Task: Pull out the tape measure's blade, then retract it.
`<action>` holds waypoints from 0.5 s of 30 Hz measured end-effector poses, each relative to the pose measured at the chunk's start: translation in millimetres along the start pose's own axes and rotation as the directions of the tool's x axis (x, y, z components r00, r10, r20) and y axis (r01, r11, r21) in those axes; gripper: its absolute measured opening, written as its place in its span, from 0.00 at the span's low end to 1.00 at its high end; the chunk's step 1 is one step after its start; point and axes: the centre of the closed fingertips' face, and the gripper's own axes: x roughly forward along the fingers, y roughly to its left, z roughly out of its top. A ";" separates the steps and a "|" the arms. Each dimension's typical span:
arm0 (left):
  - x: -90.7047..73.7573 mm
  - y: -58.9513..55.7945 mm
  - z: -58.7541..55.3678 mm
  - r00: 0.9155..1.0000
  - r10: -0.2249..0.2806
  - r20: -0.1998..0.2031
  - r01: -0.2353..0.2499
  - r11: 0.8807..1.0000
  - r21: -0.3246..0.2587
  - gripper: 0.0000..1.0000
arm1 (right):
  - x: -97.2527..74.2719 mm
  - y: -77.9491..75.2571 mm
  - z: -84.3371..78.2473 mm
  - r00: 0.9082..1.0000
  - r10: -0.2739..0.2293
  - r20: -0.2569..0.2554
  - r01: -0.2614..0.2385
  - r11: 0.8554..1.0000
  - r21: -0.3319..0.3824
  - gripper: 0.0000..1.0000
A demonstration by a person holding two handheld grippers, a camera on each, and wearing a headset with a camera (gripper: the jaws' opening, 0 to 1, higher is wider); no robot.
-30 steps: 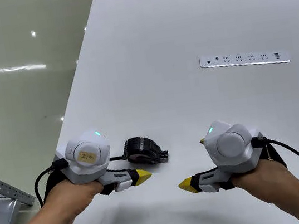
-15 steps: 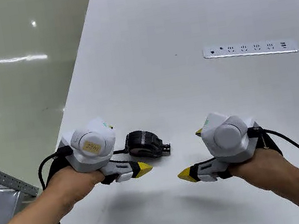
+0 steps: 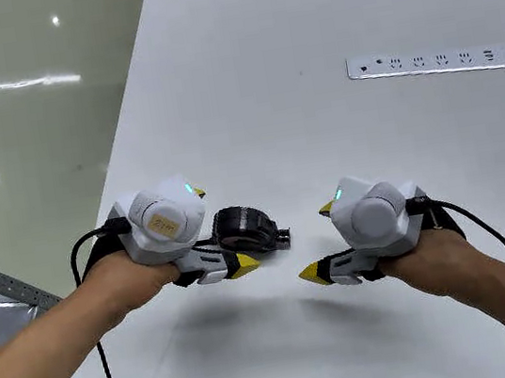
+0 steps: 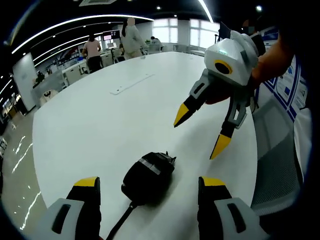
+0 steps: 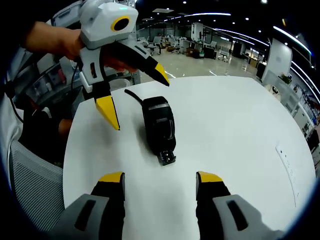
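Left tongs [image 3: 223, 228] spread, jaws on either side of the tape measure's [image 3: 244, 229] strap end, not pinching it. Right tongs [image 3: 317, 241] spread too, empty, near and facing it from the other side. Tape measure lies flat on the white surface [image 3: 321, 141] between both tongs, blade fully in. Long axis runs tongs to tongs: strap [image 5: 132, 95] toward left, hook tab [image 5: 166, 157] toward right. Left is nearer; likely left clamps the case and right goes straight in for the tab. Power strip [image 3: 430, 62] well apart, farther back.
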 end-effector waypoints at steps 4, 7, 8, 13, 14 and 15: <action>3.7 -0.8 -0.9 1.000 -0.018 -0.007 0.018 1.000 0.019 0.76 | 5.5 -0.4 0.2 1.000 0.008 -0.001 -0.008 1.000 -0.027 0.56; 5.8 -2.0 -1.7 0.999 -0.035 -0.016 0.035 0.998 0.045 0.74 | 10.6 0.1 0.0 1.000 0.021 -0.001 -0.021 0.999 -0.036 0.55; 6.7 -2.5 -2.4 0.999 -0.041 -0.022 0.042 0.998 0.055 0.73 | 12.5 1.1 0.0 1.000 0.029 0.000 -0.029 0.999 -0.042 0.54; 9.0 -4.9 -1.9 0.997 -0.075 -0.036 0.078 0.992 0.097 0.70 | 19.0 1.8 -2.5 0.999 0.049 -0.002 -0.049 0.996 -0.068 0.50; 9.9 -5.0 -1.6 0.996 -0.081 -0.038 0.084 0.991 0.105 0.70 | 20.5 1.2 -2.7 0.999 0.052 0.000 -0.052 0.996 -0.079 0.48; 10.6 -4.7 -1.3 0.996 -0.082 -0.039 0.085 0.991 0.107 0.69 | 21.5 0.7 -3.0 0.999 0.054 0.001 -0.053 0.995 -0.081 0.48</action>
